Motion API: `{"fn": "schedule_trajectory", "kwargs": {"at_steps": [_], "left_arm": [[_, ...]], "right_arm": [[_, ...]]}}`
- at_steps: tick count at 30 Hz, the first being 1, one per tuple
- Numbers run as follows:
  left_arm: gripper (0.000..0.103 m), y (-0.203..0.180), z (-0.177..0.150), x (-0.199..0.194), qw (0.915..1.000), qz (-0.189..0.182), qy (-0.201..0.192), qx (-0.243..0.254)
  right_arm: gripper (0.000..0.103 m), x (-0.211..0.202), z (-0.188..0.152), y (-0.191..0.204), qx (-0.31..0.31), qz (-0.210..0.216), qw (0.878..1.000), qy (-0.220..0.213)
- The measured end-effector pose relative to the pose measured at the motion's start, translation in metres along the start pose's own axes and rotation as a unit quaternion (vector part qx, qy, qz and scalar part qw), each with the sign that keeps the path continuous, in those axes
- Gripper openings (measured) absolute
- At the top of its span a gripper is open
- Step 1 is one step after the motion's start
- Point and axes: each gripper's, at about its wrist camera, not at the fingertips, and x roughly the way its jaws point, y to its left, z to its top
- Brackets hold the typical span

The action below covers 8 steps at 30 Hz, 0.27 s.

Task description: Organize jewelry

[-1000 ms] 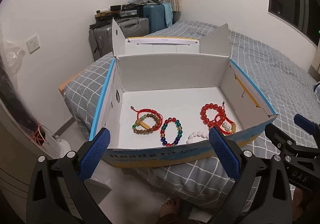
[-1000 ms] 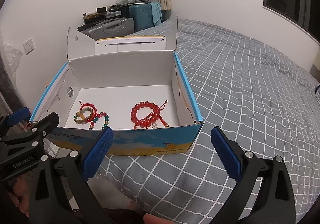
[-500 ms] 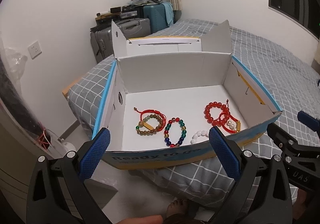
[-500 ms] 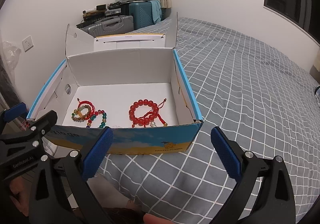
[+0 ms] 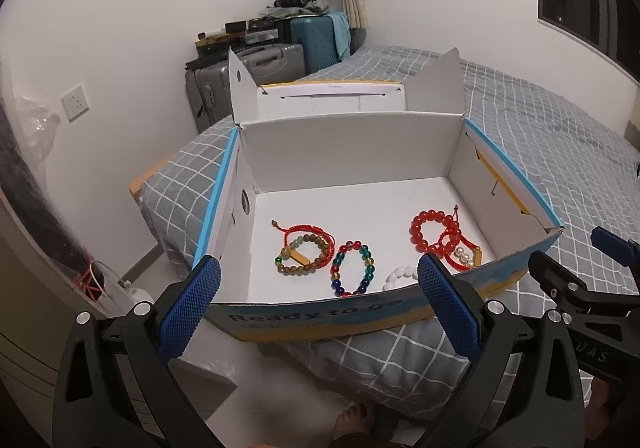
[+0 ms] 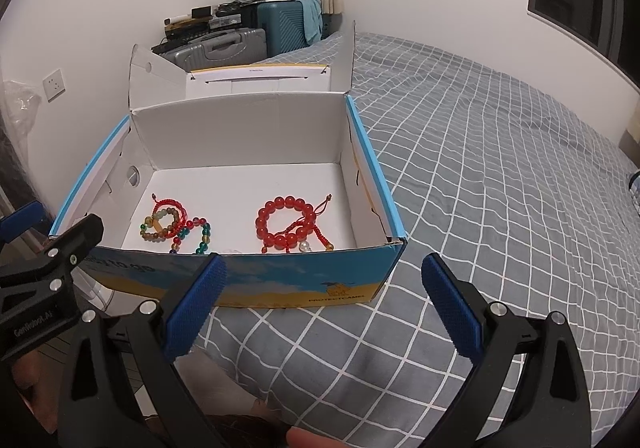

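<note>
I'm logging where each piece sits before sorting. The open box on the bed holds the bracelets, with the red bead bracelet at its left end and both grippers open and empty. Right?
Not quite. The red bead bracelet lies toward the right end of the box, as the left wrist view shows; the brown bead bracelet is at the left. The left gripper and right gripper are open and empty.
</note>
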Motion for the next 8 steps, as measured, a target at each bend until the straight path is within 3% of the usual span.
{"fn": "schedule_trajectory", "kwargs": {"at_steps": [8], "left_arm": [[0.097,-0.0008,-0.0007,0.0018,0.9999,-0.004,0.009,0.001]], "right_arm": [[0.094,0.0001,-0.0005,0.0000,0.000,0.000,1.000,0.000]]}}
